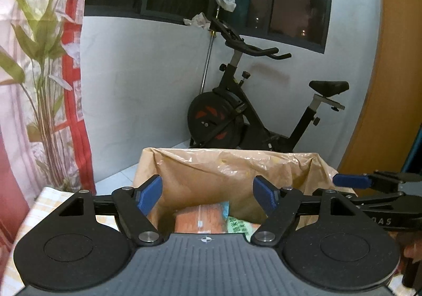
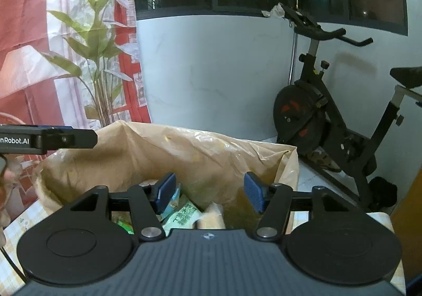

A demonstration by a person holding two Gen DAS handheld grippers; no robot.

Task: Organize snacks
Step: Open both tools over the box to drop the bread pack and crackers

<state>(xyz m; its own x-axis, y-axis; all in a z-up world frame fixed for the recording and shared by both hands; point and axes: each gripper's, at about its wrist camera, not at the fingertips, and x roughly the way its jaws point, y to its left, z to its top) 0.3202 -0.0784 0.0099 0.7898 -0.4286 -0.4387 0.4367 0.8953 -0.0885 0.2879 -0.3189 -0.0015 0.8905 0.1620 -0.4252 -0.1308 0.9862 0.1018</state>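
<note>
A brown plastic-lined bag stands open on the table, and both grippers hover over its mouth. My left gripper is open with nothing between its blue pads. Below it in the bag lie an orange-brown snack pack and a green-and-white pack. My right gripper is open too and holds nothing. Under it in the bag are a green-and-white pack, a tan pack and a green one. Each gripper shows at the other view's edge: the right gripper, the left gripper.
An exercise bike stands by the white wall behind the bag. A leafy plant and red-and-white curtain are at the left. The table has a checked cloth. A wooden door is at the right.
</note>
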